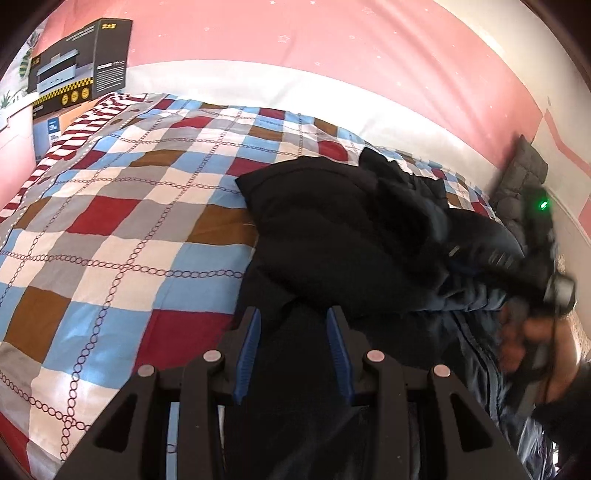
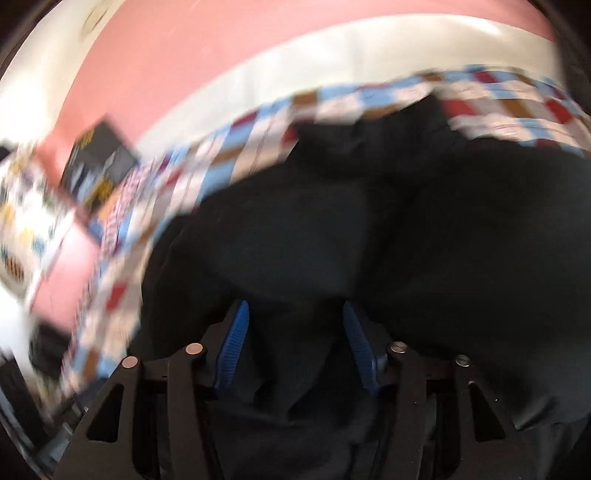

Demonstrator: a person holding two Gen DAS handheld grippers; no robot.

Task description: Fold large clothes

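A large black padded jacket [image 1: 332,229] lies bunched on a checked bedspread [image 1: 110,229]. My left gripper [image 1: 293,317] hovers over the jacket's near edge, its blue pads [image 1: 249,343] apart with dark fabric between them. The right gripper's body [image 1: 532,258], blurred, shows at the jacket's right side with the hand behind it. In the right wrist view the jacket [image 2: 406,229] fills most of the frame. My right gripper [image 2: 295,310] has its blue pads [image 2: 232,343] apart with black fabric running between them. The view is motion-blurred.
A dark cardboard box [image 1: 81,62] stands at the bed's far left corner, also in the right wrist view [image 2: 99,162]. A pink wall [image 1: 295,33] with a white band runs behind the bed. A grey quilted cushion [image 1: 521,173] leans at the far right.
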